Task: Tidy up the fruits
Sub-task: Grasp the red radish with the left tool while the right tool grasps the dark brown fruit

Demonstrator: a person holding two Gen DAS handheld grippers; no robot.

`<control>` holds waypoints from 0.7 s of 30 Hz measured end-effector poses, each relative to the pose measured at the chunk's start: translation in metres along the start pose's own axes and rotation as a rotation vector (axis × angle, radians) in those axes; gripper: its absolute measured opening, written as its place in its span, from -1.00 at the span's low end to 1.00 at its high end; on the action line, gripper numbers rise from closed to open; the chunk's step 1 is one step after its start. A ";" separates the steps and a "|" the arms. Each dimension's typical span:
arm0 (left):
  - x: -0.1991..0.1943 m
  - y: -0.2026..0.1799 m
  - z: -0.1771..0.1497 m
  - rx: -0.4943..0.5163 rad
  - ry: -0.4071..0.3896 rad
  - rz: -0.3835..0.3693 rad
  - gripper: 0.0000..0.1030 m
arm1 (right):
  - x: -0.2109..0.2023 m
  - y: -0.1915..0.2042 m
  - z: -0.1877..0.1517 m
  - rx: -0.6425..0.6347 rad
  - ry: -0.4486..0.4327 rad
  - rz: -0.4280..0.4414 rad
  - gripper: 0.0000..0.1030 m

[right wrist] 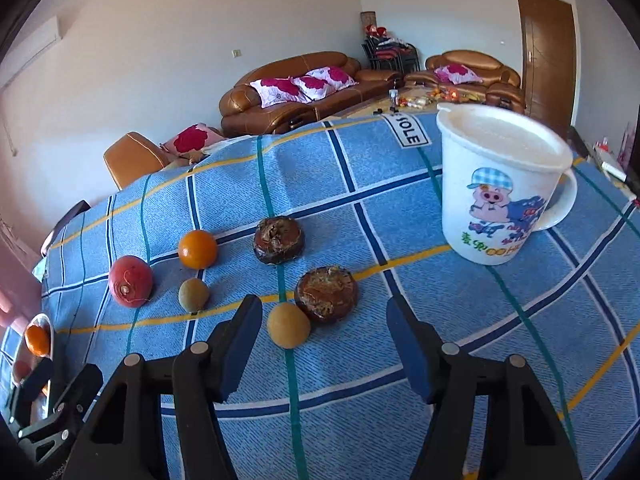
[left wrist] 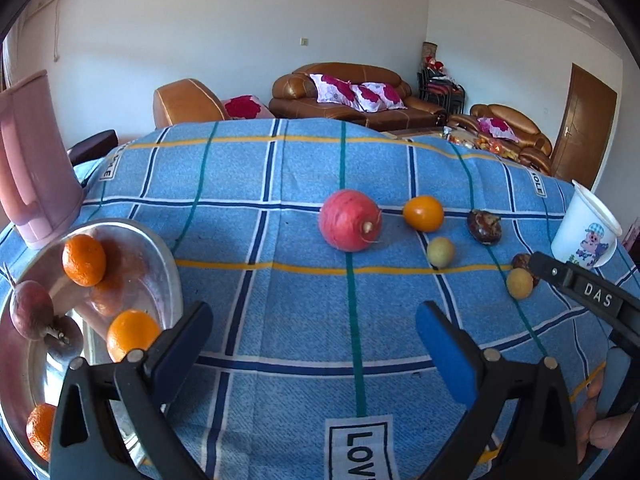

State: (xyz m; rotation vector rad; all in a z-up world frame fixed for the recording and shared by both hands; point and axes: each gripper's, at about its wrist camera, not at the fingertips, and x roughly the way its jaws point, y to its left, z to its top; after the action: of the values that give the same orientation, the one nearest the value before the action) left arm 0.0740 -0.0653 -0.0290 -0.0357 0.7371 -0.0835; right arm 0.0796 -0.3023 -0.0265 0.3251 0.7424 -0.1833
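Note:
On the blue checked cloth lie a red round fruit (left wrist: 349, 220) (right wrist: 130, 280), an orange (left wrist: 423, 213) (right wrist: 197, 249), a small greenish fruit (left wrist: 440, 252) (right wrist: 193, 294), a small yellow fruit (left wrist: 519, 283) (right wrist: 288, 325) and two dark brown fruits (right wrist: 278, 240) (right wrist: 327, 294). A metal bowl (left wrist: 160, 248) at the left holds oranges (left wrist: 84, 260) and a dark red fruit (left wrist: 31, 309). My left gripper (left wrist: 314, 334) is open and empty beside the bowl. My right gripper (right wrist: 324, 334) is open, just short of the yellow fruit and nearer brown fruit.
A pink jug (left wrist: 32, 160) stands behind the bowl. A white lidded mug (right wrist: 500, 184) with a pig picture stands at the right. Brown sofas (left wrist: 344, 92) and a door (left wrist: 586, 128) lie beyond the table's far edge.

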 end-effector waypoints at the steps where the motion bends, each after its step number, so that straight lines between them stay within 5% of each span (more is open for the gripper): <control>1: 0.002 0.004 0.000 -0.018 0.011 -0.008 1.00 | 0.001 -0.004 0.000 0.008 -0.010 0.000 0.28; 5: 0.006 0.009 0.001 -0.046 0.022 -0.004 1.00 | 0.005 -0.022 -0.002 0.060 0.009 0.031 0.01; 21: 0.002 -0.003 0.002 0.029 0.007 -0.025 1.00 | 0.039 -0.007 0.015 0.024 0.088 0.072 -0.02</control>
State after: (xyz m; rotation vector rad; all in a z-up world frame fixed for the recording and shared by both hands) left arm 0.0769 -0.0688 -0.0287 -0.0167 0.7425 -0.1183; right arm 0.1157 -0.3156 -0.0445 0.3844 0.8149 -0.1108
